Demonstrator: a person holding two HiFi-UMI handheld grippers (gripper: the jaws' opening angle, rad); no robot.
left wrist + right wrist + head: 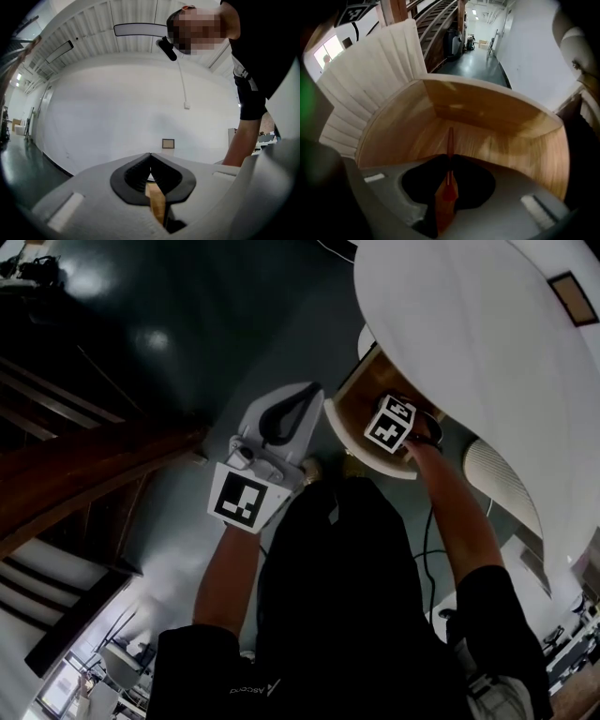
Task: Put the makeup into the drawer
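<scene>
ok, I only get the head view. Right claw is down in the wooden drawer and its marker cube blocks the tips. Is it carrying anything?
Observer: Yes. The right gripper view shows the right claw shut on a thin red makeup stick, whose end pokes out past the tips.
Operator: Anything else in the drawer?
Observer: The part of the light wooden drawer ahead of the claw shows only bare wood.
Operator: Left claw?
Observer: In the left gripper view the left claw is shut with nothing between its tips, and it faces a white wall.
</scene>
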